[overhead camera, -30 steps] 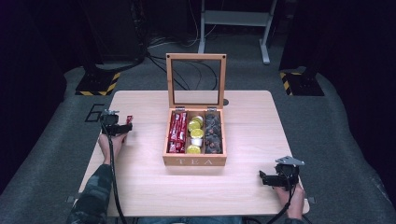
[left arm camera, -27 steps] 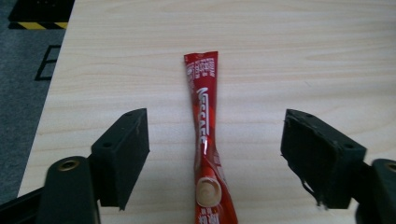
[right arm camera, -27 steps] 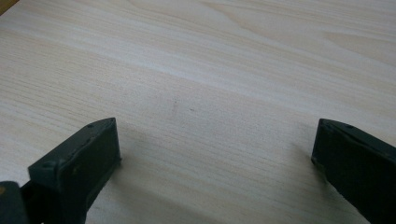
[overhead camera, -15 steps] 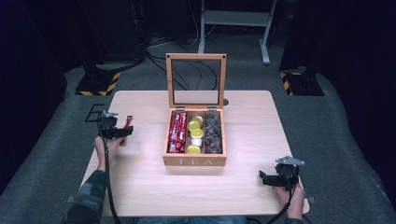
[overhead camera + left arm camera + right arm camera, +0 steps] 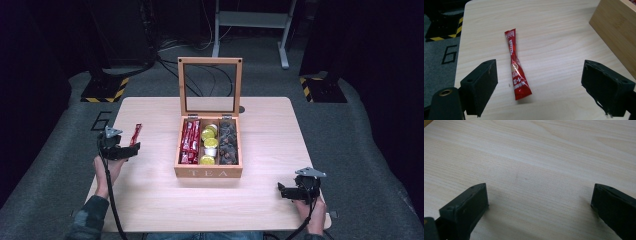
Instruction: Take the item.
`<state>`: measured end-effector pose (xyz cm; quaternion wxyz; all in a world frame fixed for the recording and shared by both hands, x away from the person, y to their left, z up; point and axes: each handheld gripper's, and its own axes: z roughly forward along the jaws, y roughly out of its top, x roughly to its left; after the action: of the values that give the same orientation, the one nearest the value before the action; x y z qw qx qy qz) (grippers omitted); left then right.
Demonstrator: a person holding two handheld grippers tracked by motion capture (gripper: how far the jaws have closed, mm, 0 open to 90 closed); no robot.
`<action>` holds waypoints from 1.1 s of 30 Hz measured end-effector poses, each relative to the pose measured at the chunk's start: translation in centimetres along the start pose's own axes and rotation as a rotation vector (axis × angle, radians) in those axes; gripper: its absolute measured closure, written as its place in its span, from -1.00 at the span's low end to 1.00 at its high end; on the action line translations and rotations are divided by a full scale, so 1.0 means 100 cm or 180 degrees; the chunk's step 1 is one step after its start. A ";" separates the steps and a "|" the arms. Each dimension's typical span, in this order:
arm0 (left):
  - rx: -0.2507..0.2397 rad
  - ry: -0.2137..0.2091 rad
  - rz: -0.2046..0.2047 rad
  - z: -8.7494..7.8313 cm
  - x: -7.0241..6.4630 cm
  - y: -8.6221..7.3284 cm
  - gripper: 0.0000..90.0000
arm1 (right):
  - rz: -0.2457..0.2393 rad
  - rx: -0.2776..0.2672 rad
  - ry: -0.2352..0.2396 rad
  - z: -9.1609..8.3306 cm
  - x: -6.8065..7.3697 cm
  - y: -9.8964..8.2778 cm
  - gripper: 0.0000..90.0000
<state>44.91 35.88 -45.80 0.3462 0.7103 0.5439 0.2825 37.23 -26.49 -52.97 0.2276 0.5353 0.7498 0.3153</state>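
The left tongs (image 5: pixel 539 85) stood with their jaws wide apart, having just been opening, and nothing was pressed between the pads. Just ahead of them a red sachet (image 5: pixel 516 65) lay flat on the desk (image 5: pixel 554 30), free of both pads. It sat nearer the left-hand pad than the right-hand one, with its near end roughly level with the tips of the pads and its far end pointing away from them. The sachet was slightly twisted along its length, and its print was too blurred to read.

Off to the right of the left tongs, well apart from the sachet, rose the plain wooden side of the tea box (image 5: pixel 616 32). From above, the left tongs (image 5: pixel 131 149) sat near the desk's left edge, with the sachet (image 5: pixel 135 134) just beyond their tips and the tea box (image 5: pixel 208 172) farther to their right. The box's glazed lid stood upright; more red sachets filled its left compartment, yellow-topped pots the middle, and dark items, perhaps wrapped tea, the right.

The right tongs (image 5: pixel 539 207) were also apart, over bare wood with nothing between the pads. From above, the right tongs (image 5: pixel 284 191) rested near the desk's front right corner, well apart from the box and the sachet.
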 end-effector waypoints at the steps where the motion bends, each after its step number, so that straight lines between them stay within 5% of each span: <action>1: -0.0016 -0.0017 -0.0013 -0.003 -0.001 -0.002 -0.72 | 0.0000 0.0001 -0.0001 0.000 0.000 0.000 -0.99; 14: -0.0100 -0.0047 0.0162 -0.036 -0.016 -0.021 -0.75 | 0.0003 -0.0002 -0.0004 0.000 0.000 0.000 -0.99; 33: -0.0020 -0.0055 0.0184 -0.052 -0.026 -0.065 -0.77 | 0.0002 -0.0006 -0.0008 0.000 0.000 0.000 -0.99</action>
<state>36.51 35.45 -47.93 0.3449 0.7270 0.5192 0.2880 37.23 -26.49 -52.98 0.2289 0.5357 0.7491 0.3154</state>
